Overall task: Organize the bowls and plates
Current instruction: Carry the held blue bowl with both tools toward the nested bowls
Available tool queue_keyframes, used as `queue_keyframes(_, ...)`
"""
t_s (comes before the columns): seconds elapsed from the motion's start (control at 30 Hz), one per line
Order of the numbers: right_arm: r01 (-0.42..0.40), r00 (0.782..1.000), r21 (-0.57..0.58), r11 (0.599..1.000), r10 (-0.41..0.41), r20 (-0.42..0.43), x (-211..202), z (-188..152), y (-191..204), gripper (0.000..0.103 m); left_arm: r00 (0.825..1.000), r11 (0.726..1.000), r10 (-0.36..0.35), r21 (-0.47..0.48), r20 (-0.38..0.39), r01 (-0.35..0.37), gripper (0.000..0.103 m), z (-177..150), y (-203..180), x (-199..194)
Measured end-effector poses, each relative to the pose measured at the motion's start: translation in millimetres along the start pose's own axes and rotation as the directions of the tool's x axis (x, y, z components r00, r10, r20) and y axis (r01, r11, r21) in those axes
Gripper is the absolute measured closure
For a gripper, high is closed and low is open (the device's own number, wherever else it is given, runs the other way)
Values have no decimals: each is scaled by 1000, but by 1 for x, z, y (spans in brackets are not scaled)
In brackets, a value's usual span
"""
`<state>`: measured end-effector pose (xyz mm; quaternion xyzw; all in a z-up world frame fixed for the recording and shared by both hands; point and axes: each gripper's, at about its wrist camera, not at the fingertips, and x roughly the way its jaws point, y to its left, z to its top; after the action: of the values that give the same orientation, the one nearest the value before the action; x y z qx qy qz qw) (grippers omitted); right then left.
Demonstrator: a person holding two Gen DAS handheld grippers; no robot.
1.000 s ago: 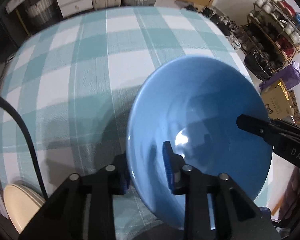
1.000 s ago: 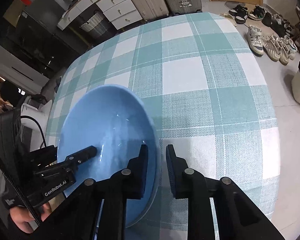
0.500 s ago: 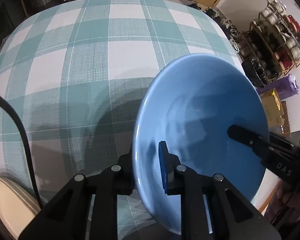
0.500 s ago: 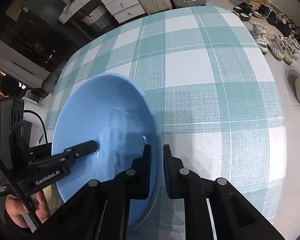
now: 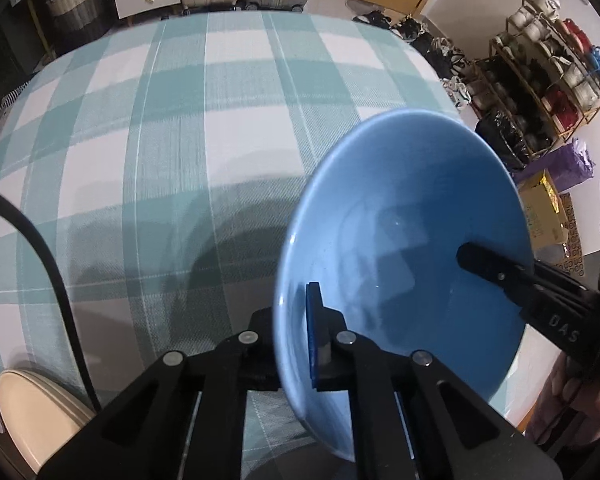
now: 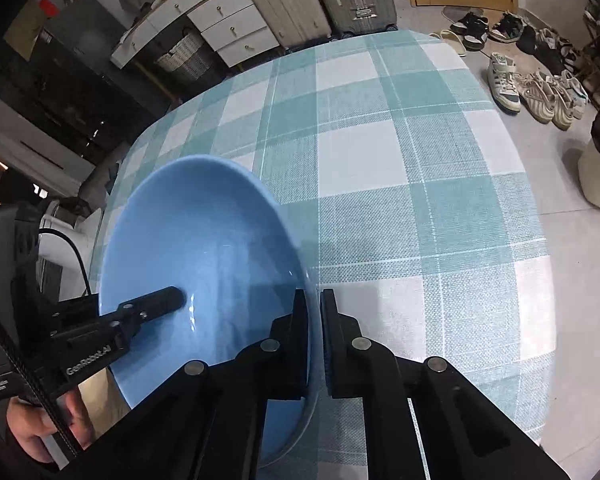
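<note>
Blue bowl (image 5: 400,240) clamped on opposite rims, left gripper (image 5: 296,332) at 6 o'clock, right gripper (image 6: 314,332); jaws just closing. Cream plate (image 5: 32,412) at 8 o'clock; stacking pending.

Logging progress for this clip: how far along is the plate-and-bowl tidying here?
Early. Nothing visible is stacked yet. In hand: both tongs have just closed on opposite sides of the blue bowl's rim, the left tongs and the right tongs each with one finger inside, one outside. The bowl seems tilted over the checked tablecloth. Left: setting it down, possibly with the cream plate at the table's edge.
</note>
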<state>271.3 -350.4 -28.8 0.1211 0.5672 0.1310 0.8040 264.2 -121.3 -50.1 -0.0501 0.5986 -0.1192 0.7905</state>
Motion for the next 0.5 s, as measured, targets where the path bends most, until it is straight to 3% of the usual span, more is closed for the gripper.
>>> queue_keyframes(0.2,-11,1000,19,1000,10,12,-6,1,-4,97,1000,1000,3,6,0,-3,98,-1,-5,-4)
queue_keyframes(0.5,-3,999,31,1000,4,-35,3,0,-6,98,1000,1000,9,-7,-20,-9,98,-2,-2,3)
